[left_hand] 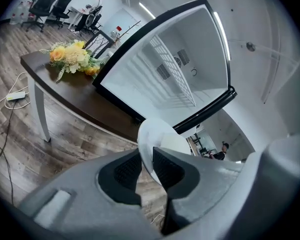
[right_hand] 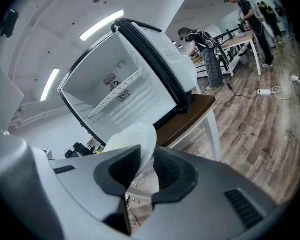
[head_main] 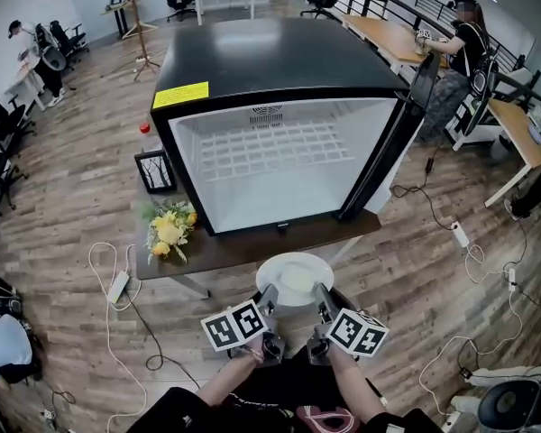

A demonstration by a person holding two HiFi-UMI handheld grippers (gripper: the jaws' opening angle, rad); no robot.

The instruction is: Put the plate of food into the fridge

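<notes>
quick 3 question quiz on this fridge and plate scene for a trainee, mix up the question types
1. True or false: the fridge has its door shut.
2. How is the plate carried?
A) by the left gripper alone
B) by the right gripper alone
C) by both, each shut on the rim
3. Fill in: on the table, left of the fridge in the head view, lies a bunch of yellow ____.

Key
1. False: it stands open, with the white inside and wire shelf showing.
2. C
3. flowers
</notes>
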